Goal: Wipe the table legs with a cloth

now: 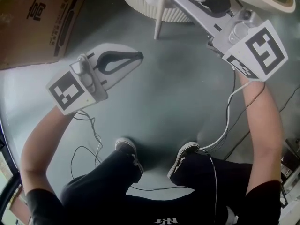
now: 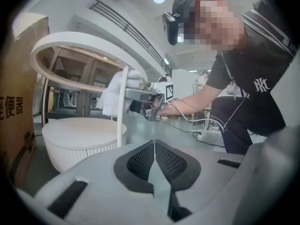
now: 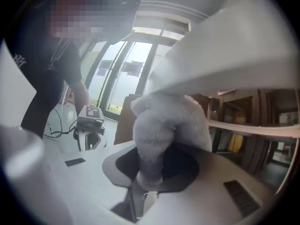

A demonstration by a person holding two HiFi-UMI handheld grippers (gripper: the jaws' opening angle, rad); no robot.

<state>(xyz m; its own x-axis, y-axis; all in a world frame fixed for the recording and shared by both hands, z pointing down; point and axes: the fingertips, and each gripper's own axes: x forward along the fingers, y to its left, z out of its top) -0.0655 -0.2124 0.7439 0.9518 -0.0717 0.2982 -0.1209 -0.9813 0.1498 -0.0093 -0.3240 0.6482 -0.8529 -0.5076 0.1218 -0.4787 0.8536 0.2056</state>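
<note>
While the right gripper (image 3: 150, 172) pinches the fluffy white cloth (image 3: 168, 130) between its jaws, we note the cloth sits high on the slim white table leg (image 2: 122, 111), just under the tabletop rim (image 2: 70, 41). It looks pressed to the leg, though we cannot confirm contact. The leg's long axis runs near upright, slightly tilted, from the rim down to the floor beside the ribbed round base (image 2: 79, 139). By our judgement the wipe must travel downward along that axis. The left gripper (image 2: 153, 144) hangs well apart to the left (jaws pressed together, nothing between them), pointing toward the leg. The right hand is clearly nearer.
</note>
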